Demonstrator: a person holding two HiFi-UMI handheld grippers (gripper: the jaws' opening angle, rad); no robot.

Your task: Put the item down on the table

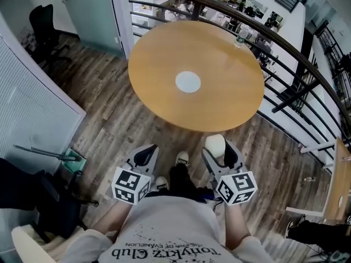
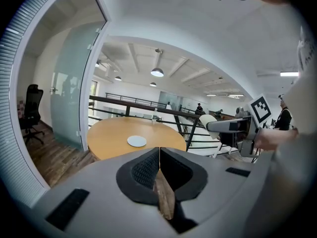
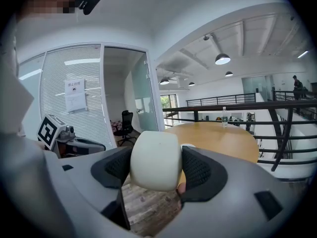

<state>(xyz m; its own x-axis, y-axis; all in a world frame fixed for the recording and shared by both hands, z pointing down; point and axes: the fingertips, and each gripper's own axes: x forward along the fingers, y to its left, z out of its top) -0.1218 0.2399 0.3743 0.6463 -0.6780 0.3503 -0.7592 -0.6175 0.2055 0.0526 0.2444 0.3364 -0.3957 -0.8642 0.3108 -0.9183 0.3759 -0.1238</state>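
Observation:
My right gripper (image 3: 156,168) is shut on a cream rounded item (image 3: 154,160), which fills the gap between its black pads. From the head view that item (image 1: 215,145) sits at the gripper's tip (image 1: 219,153), just short of the round wooden table's near edge (image 1: 164,114). My left gripper (image 2: 159,168) is shut with its pads pressed together and nothing in them; it hangs over the wood floor, left of the right one (image 1: 145,155). A white round coaster (image 1: 188,81) lies at the table's middle.
A dark metal railing (image 1: 285,43) curves behind and to the right of the table, with a water bottle (image 1: 239,39) at the table's far edge. A glass partition and a black office chair (image 1: 44,29) stand at the left. The person's shoes (image 1: 182,158) are between the grippers.

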